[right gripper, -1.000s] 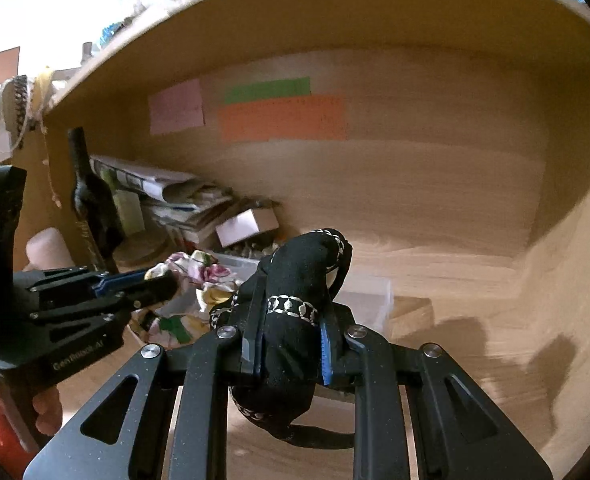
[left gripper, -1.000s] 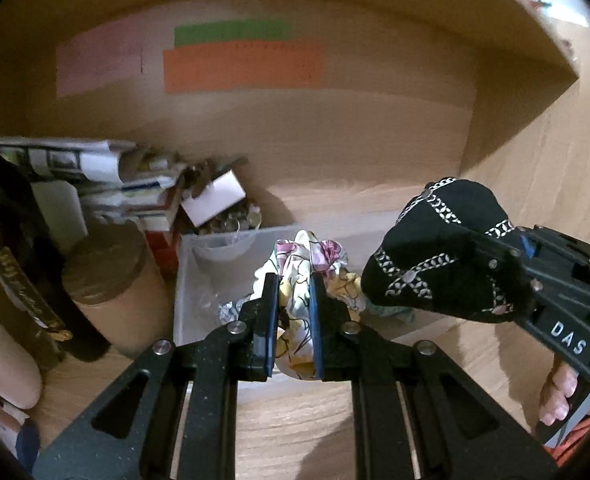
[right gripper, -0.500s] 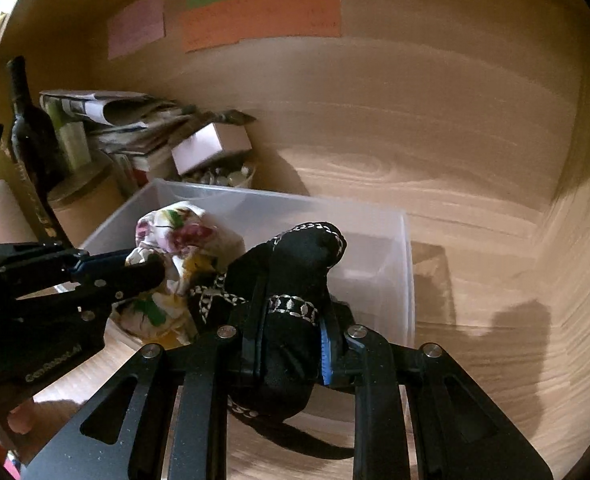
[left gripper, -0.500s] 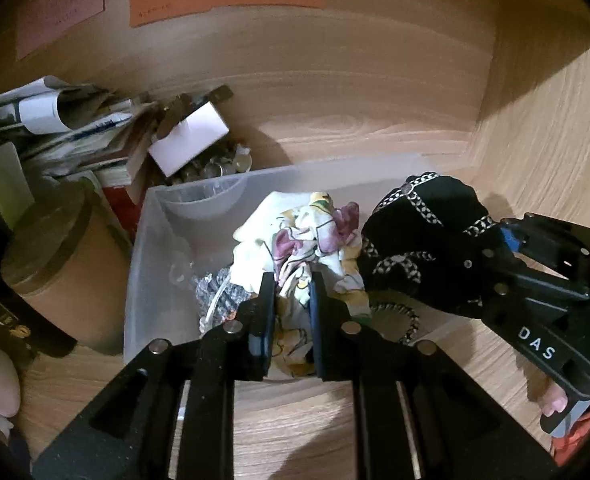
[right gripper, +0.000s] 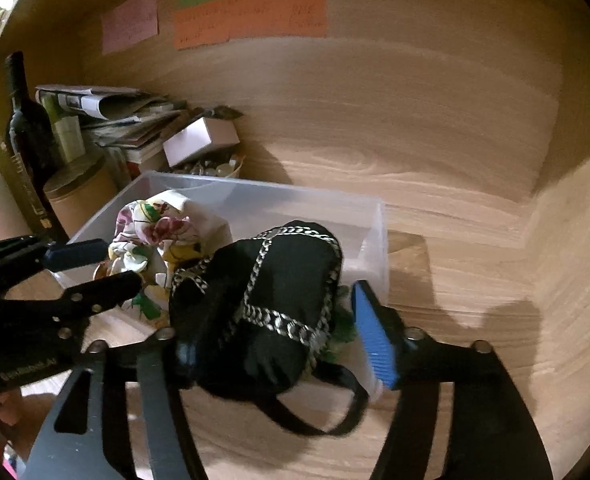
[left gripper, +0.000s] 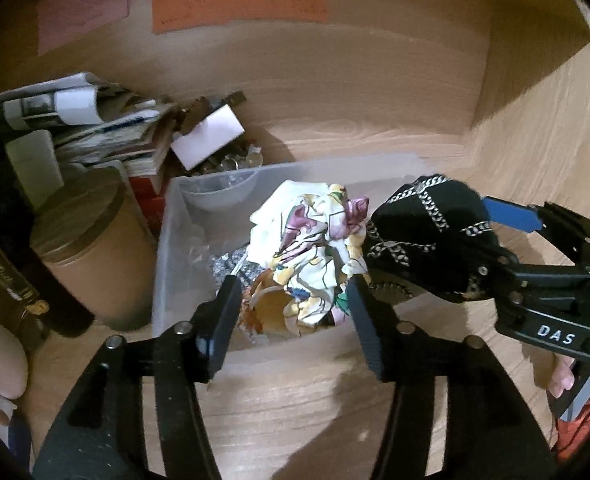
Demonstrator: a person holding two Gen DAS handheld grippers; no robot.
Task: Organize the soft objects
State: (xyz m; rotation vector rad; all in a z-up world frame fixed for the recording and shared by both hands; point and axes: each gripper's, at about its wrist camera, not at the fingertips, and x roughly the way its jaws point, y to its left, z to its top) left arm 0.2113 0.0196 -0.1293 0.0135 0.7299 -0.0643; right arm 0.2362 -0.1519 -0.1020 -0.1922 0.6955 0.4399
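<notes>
A floral cloth (left gripper: 311,248) and a black chain-patterned pouch (right gripper: 271,300) (strap trailing over the front wall) sit in the clear plastic bin (left gripper: 167,256) on the wooden shelf (left gripper: 295,408). Left gripper (left gripper: 293,312) and right gripper (right gripper: 279,344) both stand spread, gripping nothing.

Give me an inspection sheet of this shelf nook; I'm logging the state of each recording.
Surface: wooden shelf, bare at front.
Job's things: floral cloth and black chain-trimmed pouch bunched side by side in the clear plastic bin; the pouch's strap hangs over the front rim.
Clutter: newspaper stack, white box, round lidded canister, dark bottle, all left of the bin.
Grippers: left gripper open around the cloth; right gripper open around the pouch.
Cables: nothing seen.
Surroundings: wooden back wall with pink, green and orange paper notes; text unreadable.
</notes>
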